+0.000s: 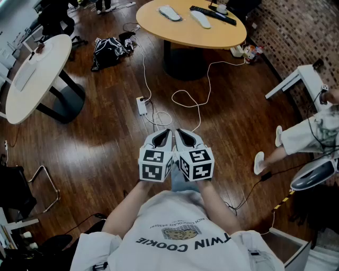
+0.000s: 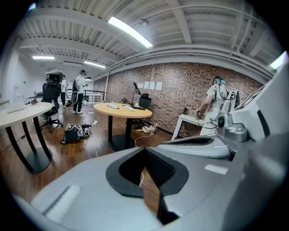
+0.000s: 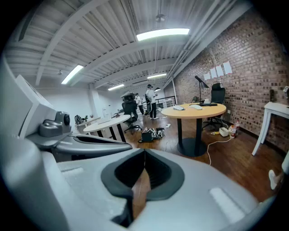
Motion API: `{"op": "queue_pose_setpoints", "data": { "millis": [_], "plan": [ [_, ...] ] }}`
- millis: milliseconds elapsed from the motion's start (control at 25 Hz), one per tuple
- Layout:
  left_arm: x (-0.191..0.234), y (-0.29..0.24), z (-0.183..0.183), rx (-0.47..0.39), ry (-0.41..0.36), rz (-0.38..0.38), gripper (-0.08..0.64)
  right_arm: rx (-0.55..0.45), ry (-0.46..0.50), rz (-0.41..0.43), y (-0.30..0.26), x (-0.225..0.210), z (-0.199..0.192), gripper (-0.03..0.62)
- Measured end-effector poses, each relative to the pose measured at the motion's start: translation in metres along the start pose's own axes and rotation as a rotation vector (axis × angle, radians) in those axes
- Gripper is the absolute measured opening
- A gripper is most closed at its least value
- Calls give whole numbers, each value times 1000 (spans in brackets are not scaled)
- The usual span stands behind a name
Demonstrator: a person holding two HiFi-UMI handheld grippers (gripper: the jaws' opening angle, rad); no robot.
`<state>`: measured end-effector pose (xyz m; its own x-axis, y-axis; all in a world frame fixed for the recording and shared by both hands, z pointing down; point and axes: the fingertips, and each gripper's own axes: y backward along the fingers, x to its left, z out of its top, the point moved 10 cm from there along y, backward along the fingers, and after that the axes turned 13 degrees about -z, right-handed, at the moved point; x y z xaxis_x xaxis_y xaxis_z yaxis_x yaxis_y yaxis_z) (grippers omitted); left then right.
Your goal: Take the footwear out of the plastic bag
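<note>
**Two grippers shut, footwear way over on the round worktop**

Both grippers are held just beside each other in front of the person's chest, angled down a bit over the dark wood floor (image 1: 95, 137). The left gripper (image 1: 167, 132) has its fingers closed tip to tip with nothing between them, just floor showing through the gap lower down. It's the same for the right gripper (image 1: 179, 132): fingers together and empty.

The footwear (image 1: 169, 12) is well apart from the fingers. It's a pale, flat pair lying on the round worktop (image 1: 212, 39) at the far side of the room. It's too small for me to tell whether there's plastic around it. A long black thing (image 1: 213, 15) lies near it on the same top.

Between the grippers and that worktop, a white cable (image 1: 198, 95) loops across the floor beside a power strip (image 1: 142, 105). A black bag (image 1: 108, 50) is slumped on the floor to the left, near a white worktop (image 1: 37, 79). There's a brick wall (image 1: 302, 26) on the right, with another person (image 1: 307, 135) at that edge.
</note>
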<state>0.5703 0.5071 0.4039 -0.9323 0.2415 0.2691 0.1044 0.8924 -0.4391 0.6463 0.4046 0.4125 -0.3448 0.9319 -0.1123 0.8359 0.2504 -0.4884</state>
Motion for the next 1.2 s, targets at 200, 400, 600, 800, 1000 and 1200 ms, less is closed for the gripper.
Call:
{"op": "queue_pose_setpoints", "data": {
  "millis": [200, 400, 600, 800, 1000, 1200],
  "plan": [
    [45, -52, 37, -3, 9, 18, 2, 5, 8, 25, -69, -24, 36, 2],
    [83, -109, 82, -12, 34, 36, 2, 14, 37, 49, -132, -61, 82, 2],
    [117, -162, 122, -8, 40, 57, 2, 17, 50, 73, -190, -93, 121, 2],
    [140, -189, 151, -3, 30, 90, 2, 13, 45, 104, -227, -111, 147, 2],
    [160, -213, 170, 6, 12, 110, 2, 7, 43, 127, -256, -120, 163, 2],
    [195, -224, 187, 3, 16, 91, 2, 12, 44, 115, -289, -113, 182, 2]
  ]
}}
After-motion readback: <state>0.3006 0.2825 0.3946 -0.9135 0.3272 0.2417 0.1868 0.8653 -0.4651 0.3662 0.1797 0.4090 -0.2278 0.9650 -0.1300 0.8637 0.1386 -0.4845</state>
